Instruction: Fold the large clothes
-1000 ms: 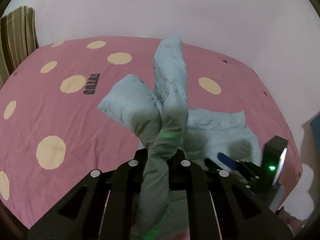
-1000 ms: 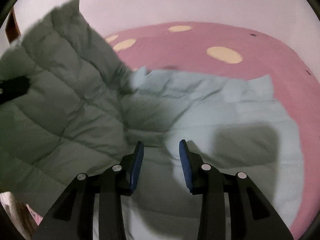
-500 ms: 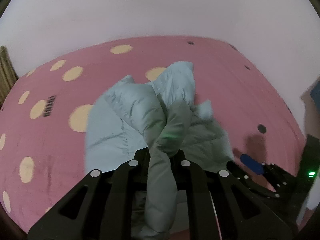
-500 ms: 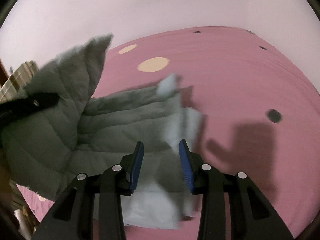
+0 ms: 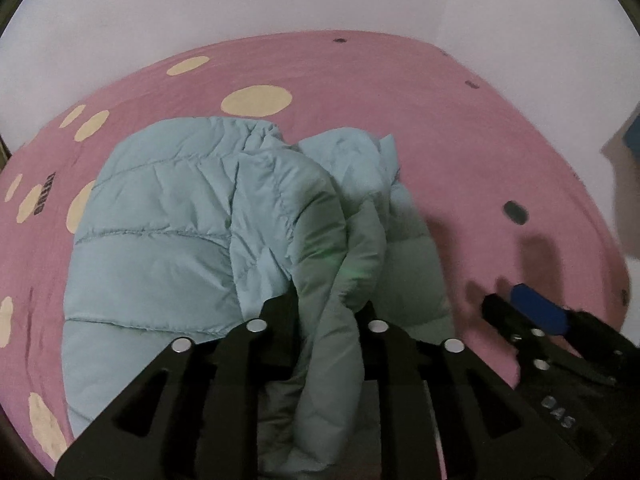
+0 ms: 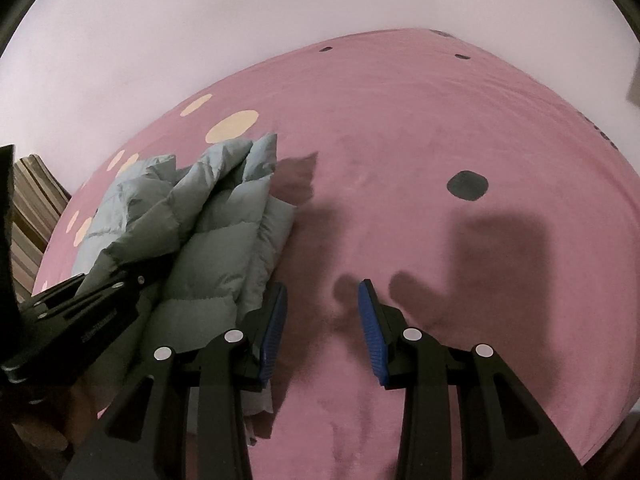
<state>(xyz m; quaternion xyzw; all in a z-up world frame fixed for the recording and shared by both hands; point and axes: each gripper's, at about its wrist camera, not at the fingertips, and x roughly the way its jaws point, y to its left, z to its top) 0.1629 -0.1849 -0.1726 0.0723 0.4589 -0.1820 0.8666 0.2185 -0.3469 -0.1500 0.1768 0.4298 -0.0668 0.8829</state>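
Left tongs (image 5: 328,312) opening right now, with a twisted bunch of the pale blue quilted puffer jacket (image 5: 172,240) between the jaws and draped back over the frame. Right tongs (image 6: 322,320) parted and empty, hanging over bare pink polka-dot bedsheet (image 6: 440,120) just beside the jacket's edge. Jacket heaped on the bed, doubled over itself, puffy and springy by the look of it. Biggest risk, probably: letting go now means the top layer pops back open or slides off crooked. Could also snag on the left tongs on the way out and drag the fold apart. No pinning from the right side either.
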